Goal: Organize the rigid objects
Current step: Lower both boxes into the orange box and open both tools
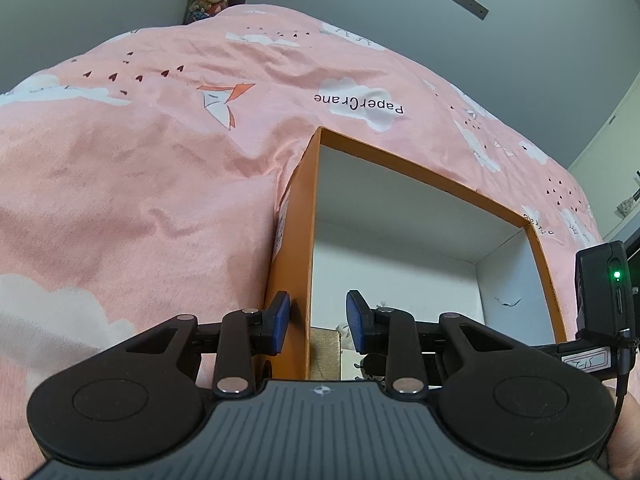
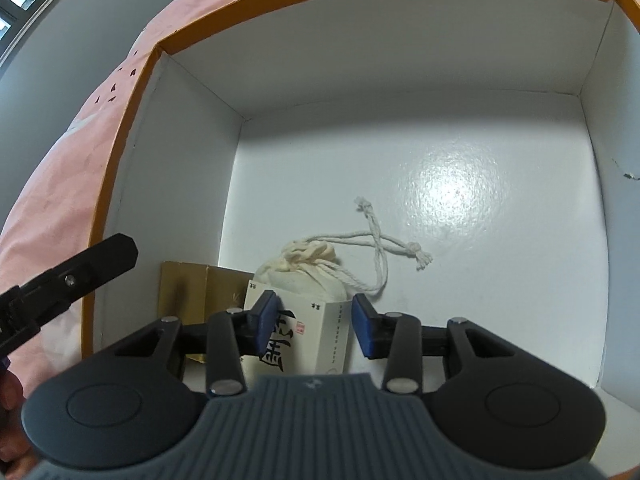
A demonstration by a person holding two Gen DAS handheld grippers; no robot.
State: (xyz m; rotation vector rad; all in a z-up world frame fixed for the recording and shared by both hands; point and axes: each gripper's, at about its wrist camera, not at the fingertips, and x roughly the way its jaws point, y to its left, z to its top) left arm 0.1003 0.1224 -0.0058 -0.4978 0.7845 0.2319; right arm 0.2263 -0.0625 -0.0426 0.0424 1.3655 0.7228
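Light, stiff white carton (image 2: 308, 336) down in orange box (image 2: 120, 184), right gripper (image 2: 314, 326) jaws parted and astride it; left gripper (image 1: 318, 316) jaws straddling box wall, grip uncertain; best pinched across flat sides.

box (image 2: 132, 128) on bedspread (image 1: 140, 160) | in box, near-left corner: carton (image 2: 316, 332), pouch (image 2: 296, 276) behind it, flat packet (image 2: 192, 292) left of both

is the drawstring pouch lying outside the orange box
No, the drawstring pouch sits on the white floor inside the orange box.
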